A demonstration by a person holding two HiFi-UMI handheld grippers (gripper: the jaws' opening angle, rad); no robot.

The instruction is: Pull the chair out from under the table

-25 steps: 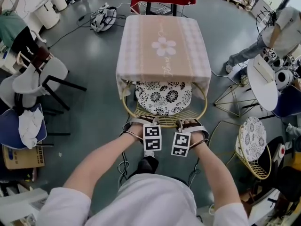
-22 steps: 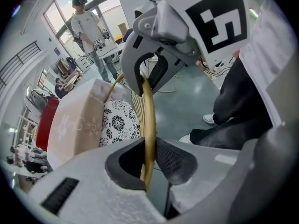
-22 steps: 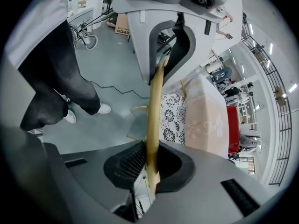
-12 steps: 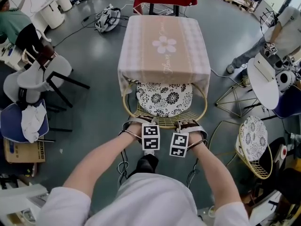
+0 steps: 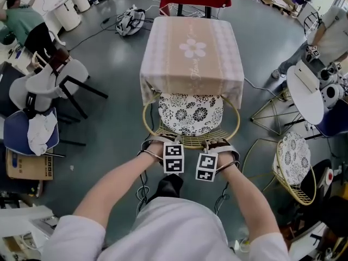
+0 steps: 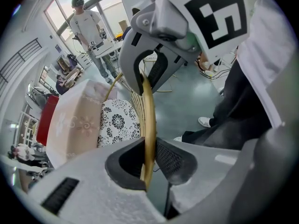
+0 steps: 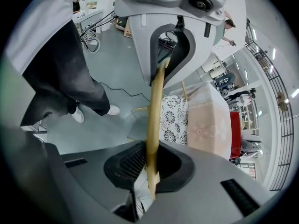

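Clamping curved gold wire chair rim [image 5: 190, 144], left tool [image 5: 161, 143], right tool [image 5: 218, 143], floral cushion [image 5: 190, 113]

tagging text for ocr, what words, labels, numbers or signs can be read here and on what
Nothing here can be read for sure.
On the tablecloth: a cursive line under the flower print, too blurred to read.
On the cardboard box: dark print on its side, too small to read.
On the left gripper and the right gripper: black-and-white square markers only, no words or numbers.
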